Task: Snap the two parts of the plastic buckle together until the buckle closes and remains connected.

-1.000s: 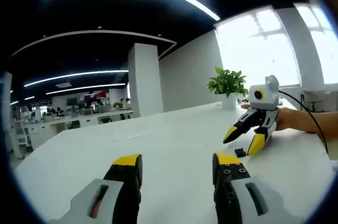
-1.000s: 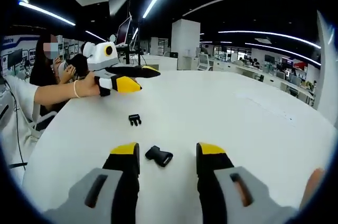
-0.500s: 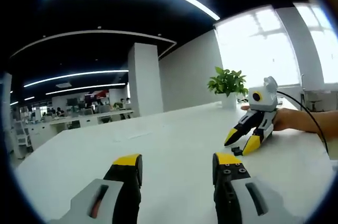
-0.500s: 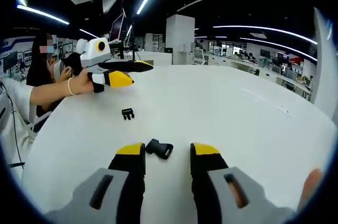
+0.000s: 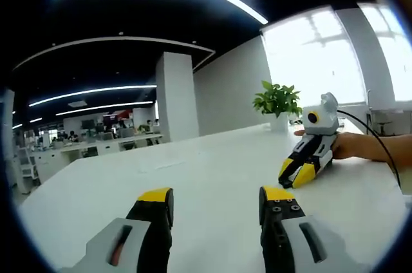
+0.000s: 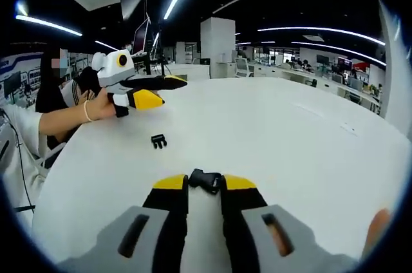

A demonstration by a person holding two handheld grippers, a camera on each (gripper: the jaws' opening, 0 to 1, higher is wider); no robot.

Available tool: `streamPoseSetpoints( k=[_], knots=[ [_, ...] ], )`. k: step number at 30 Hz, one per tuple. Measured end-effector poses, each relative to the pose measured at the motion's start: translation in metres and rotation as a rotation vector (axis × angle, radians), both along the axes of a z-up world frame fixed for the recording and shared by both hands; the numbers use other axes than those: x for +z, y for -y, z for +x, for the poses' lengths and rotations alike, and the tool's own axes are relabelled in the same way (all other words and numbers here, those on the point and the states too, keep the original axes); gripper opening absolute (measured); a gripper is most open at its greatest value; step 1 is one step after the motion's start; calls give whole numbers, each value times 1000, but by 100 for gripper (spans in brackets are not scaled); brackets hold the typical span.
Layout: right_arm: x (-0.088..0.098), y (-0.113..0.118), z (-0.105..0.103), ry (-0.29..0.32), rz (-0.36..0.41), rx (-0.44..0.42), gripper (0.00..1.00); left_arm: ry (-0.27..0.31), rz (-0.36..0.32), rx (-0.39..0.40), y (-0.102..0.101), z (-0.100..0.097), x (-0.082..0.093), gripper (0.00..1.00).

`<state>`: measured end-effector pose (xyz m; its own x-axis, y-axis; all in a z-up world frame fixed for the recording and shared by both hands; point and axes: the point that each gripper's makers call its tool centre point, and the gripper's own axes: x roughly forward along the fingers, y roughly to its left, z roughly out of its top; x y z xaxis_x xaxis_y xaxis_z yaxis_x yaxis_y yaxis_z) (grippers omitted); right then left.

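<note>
Since a second ago the right gripper (image 6: 205, 184) has drawn its yellow-tipped jaws in around the larger buckle part (image 6: 205, 180), which then lay loose between them on the white table (image 6: 270, 138); now the jaws stand nearly together, pinching that black piece at their tips. The smaller buckle part (image 6: 158, 140) lies on the table beyond the held piece, toward the left gripper (image 6: 168, 87) (held above the surface by a hand with a wristband, its jaws spread).

Seen from the left gripper view, the left gripper (image 5: 215, 203) has its jaws wide apart with nothing between them, over bare table (image 5: 193, 176). Across the table from it the right gripper (image 5: 297, 171) points down at the surface with its tips close together, a hand (image 5: 351, 145) and cable behind it. A potted plant (image 5: 278, 102) stands on the table beyond that gripper, before bright windows (image 5: 315, 54). A white pillar (image 5: 175, 96) rises past the table's far edge, with long ceiling lights above and office desks in the distance.
</note>
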<state>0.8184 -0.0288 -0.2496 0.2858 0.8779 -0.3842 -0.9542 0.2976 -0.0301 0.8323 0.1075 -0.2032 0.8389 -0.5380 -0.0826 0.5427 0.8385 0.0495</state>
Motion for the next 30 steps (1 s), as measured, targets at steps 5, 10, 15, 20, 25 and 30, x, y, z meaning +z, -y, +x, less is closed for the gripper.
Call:
streamPoseSetpoints(
  k=[5,10,15,20,25,30],
  knots=[
    [0,-3,-6,-14,7,6,19,-1,0,1,0,0,0,54],
    [-2,0,-3,-38,-22,-56,19,0,2,1,0,0,0,54],
    [-4,6,1,37,-109,-93,19,-3,5,0,0,0,-1,54],
    [-6,-5,-19,49,-112,9,22,-3,16,-1,1,-1,-2,54],
    [0,-4,-9,37,-65,-20,51,-4,15,-1,1,-1,-2,54],
    [7,-13,-14,34,-4,37,52,-3,17,-3,2,-1,-2,54]
  ],
)
